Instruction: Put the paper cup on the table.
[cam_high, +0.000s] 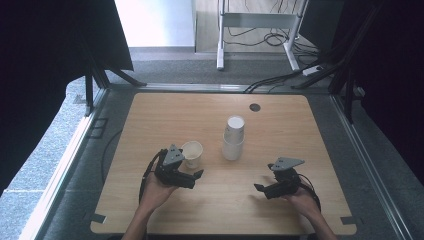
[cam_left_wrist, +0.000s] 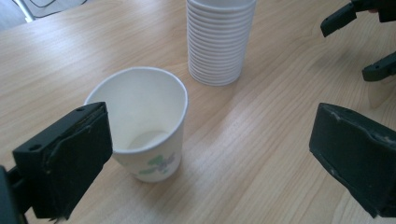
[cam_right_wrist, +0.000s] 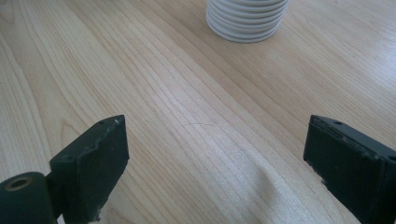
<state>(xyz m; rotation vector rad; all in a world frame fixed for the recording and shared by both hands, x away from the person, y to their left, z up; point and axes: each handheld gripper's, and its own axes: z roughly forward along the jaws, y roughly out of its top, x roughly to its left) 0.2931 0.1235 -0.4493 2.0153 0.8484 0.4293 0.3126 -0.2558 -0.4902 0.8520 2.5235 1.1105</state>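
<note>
On the left, the left gripper (cam_high: 198, 174) has its fingers spread wide, empty, beside a single paper cup (cam_high: 192, 153) standing upright on the bench (cam_high: 150, 125). It looks light and thin-walled, easily crushed or tipped, so a gentle hold across mid-wall seems best. The inverted cup stack (cam_high: 233, 138) stands centrally. The right gripper (cam_high: 259, 189) rests with fingers apart, apparently empty.

The stack of paper cups (cam_right_wrist: 246, 21) is cut off by the top edge in both gripper views. The single paper cup's (cam_left_wrist: 142, 123) green print is partly hidden behind the left gripper's jaw, too blurred to make out.
</note>
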